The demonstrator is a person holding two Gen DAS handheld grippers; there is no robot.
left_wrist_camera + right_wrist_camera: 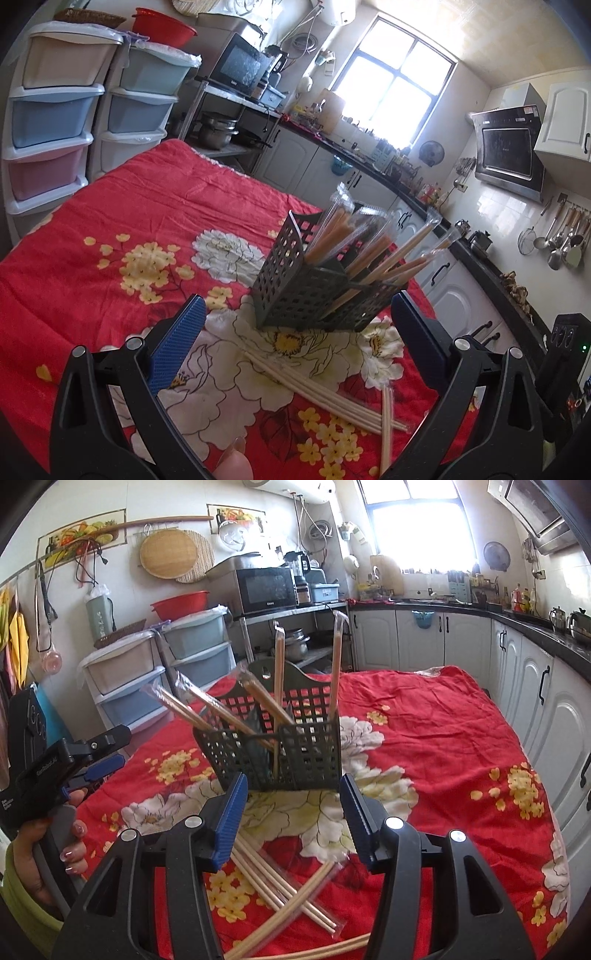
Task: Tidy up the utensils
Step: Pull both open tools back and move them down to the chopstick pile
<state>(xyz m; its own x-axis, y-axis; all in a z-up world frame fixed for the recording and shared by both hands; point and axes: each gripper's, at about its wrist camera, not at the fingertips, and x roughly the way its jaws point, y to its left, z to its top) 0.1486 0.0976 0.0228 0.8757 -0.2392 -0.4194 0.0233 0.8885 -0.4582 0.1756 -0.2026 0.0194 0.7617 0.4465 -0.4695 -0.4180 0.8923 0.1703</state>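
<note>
On the red floral cloth (443, 738), nearest the cameras, loose wrapped chopsticks (280, 882) lie crossed in a small heap. Above them the right gripper (293, 808) hangs with its blue fingers spread wide, holding nothing. The left gripper (297, 350) is likewise wide apart and empty, just short of the dark perforated caddy (306, 291). More wrapped chopsticks (373, 247) lean out of its compartments at mixed angles. Beyond the table, pastel storage drawers (55, 114) and a microwave (266, 589) stand against the wall.
</note>
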